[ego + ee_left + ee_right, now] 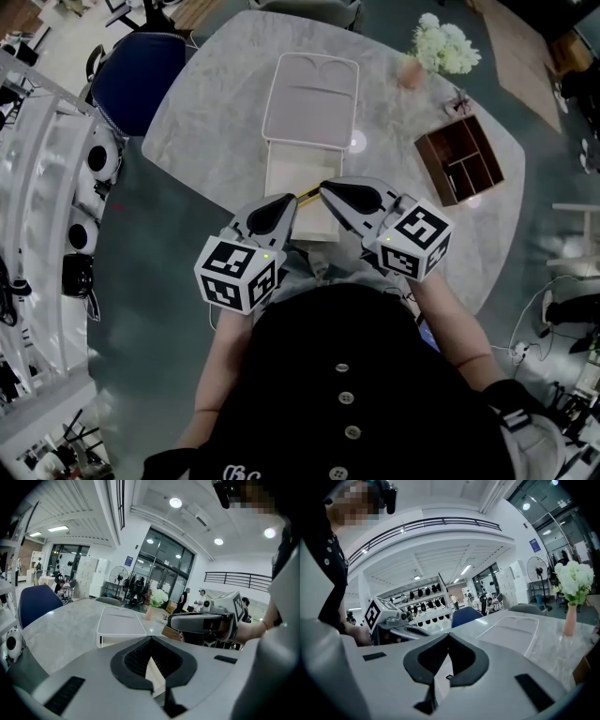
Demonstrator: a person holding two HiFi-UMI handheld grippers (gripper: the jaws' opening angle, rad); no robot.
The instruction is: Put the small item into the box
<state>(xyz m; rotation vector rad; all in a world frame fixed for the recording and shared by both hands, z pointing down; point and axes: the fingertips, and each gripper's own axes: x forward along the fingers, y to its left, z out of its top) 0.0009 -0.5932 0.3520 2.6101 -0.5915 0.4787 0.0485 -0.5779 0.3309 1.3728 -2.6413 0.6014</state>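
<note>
At 10 o'clock of the table, a blue chair is standing clear of the work. The person is holding the left gripper low by the body. Its jaws are pressing together at the tips, and its own view is showing nothing between them.

At 12 o'clock from both grippers, the box is lying open. Its lid is sitting toward the far side, so the near part of the cavity is showing.

A thin yellowish stick, the only likely small item in sight, is lying over that open part. It is just beside the tip of the right gripper. That gripper's jaws are also meeting fully. Its own view is showing nothing pinched, so the stick is probably resting in the box rather than being held, though the head view is not settling this.

At 2 o'clock, a wooden organiser and a vase of flowers are standing well apart from the box.

The placing step is seemingly at its end. The next move is likely calling for a check that the stick is lying inside the walls, and then for the grippers to draw back toward 6 o'clock without knocking the rim.
</note>
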